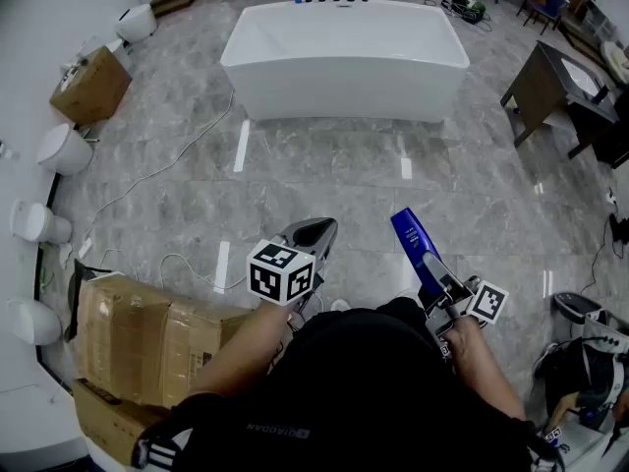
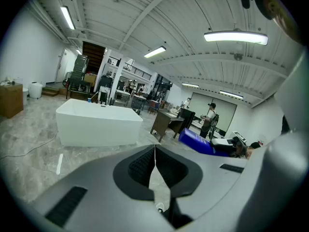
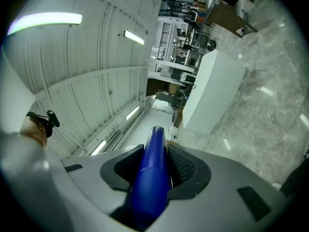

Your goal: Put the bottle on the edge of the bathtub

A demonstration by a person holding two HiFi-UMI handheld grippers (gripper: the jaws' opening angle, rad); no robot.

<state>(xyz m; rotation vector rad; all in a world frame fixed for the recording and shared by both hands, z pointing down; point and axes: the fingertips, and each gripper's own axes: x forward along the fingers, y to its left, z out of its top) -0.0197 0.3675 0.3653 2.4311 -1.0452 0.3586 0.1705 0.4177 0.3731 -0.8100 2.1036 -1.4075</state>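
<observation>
Right claw (image 1: 435, 275) is clamped on the blue bottle (image 1: 414, 241), holding it out above the marble floor (image 1: 324, 180). Left claw (image 1: 314, 232) is pinched together with nothing in it. The white bathtub (image 1: 344, 77) sits well ahead of both.

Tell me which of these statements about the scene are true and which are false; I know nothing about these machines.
1. The right tongs grip a blue bottle. True.
2. The left tongs hold a sponge. False: they are shut with nothing between them.
3. The blue bottle stands on the edge of the bathtub. False: it is in the right tongs, across the floor from the bathtub.
4. A cardboard box lies at the person's left. True.
</observation>
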